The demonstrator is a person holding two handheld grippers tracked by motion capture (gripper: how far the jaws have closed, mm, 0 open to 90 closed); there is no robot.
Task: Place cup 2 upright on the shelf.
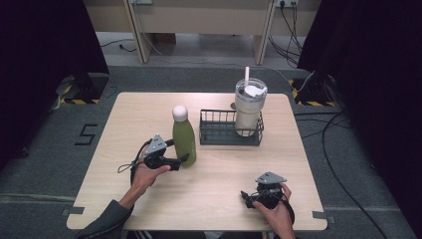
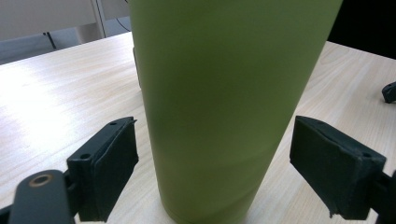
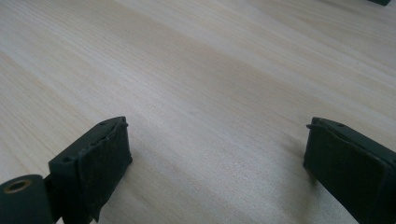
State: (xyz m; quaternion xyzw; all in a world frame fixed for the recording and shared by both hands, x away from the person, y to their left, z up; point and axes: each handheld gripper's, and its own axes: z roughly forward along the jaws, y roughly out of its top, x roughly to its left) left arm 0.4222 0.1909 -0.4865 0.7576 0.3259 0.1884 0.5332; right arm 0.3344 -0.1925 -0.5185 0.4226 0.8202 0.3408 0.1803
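High view, bottle: the green bottle (image 1: 184, 141) with a white cap stood upright on the wooden table (image 1: 124, 124), just left of a black wire basket (image 1: 221, 134).
High view, tumbler: a pale tumbler with a straw (image 1: 249, 107) stood inside the basket's right end.
High view, left gripper (image 1: 181, 160): held level in the person's left hand, its jaws at the bottle's lower body.
High view, right gripper (image 1: 245, 196): rested near the table's front edge, well apart from the bottle.
Left gripper view, bottle (image 2: 224, 107): it stood between the two black jaws, with a gap of table showing on either side; the pads did not press on it.
Right gripper view, jaws: they stood wide apart over bare table (image 3: 210, 84), holding nothing.
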